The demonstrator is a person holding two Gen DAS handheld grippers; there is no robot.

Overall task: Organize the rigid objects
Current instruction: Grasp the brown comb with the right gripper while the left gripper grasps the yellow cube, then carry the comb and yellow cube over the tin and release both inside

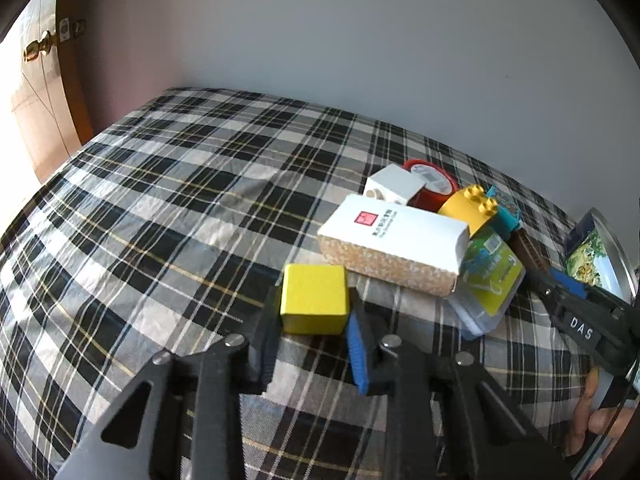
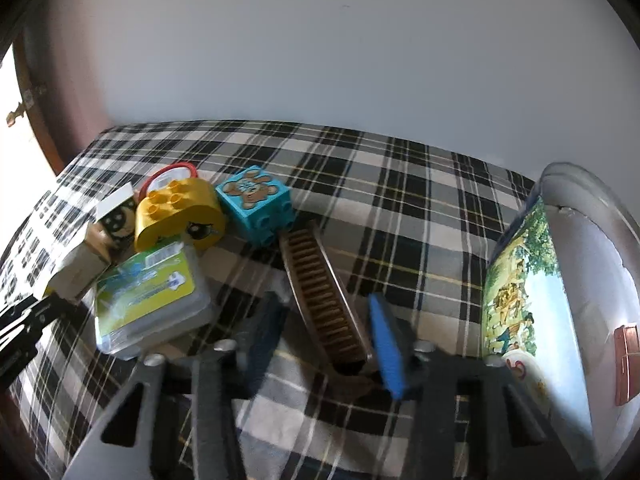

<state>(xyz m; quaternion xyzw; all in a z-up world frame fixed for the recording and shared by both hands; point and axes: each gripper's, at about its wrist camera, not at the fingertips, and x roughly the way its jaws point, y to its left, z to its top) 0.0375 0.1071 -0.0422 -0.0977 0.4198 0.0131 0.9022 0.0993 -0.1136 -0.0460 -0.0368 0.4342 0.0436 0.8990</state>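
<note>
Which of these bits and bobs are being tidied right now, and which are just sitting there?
In hand:
- yellow cube, pinched in the left claw
- brown comb, between the fingers of the right claw

Lying about:
- white box
- yellow brick
- blue bear block
- clear plastic case
- picture tin

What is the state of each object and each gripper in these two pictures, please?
left gripper: shut on the yellow cube.
right gripper: jaws on either side of the brown comb; grip not certain.
white box: lying flat, closed.
clear plastic case: closed, lying tilted.
yellow brick: studs up.
blue bear block: tipped, bear face up.
picture tin: standing on edge.
</note>
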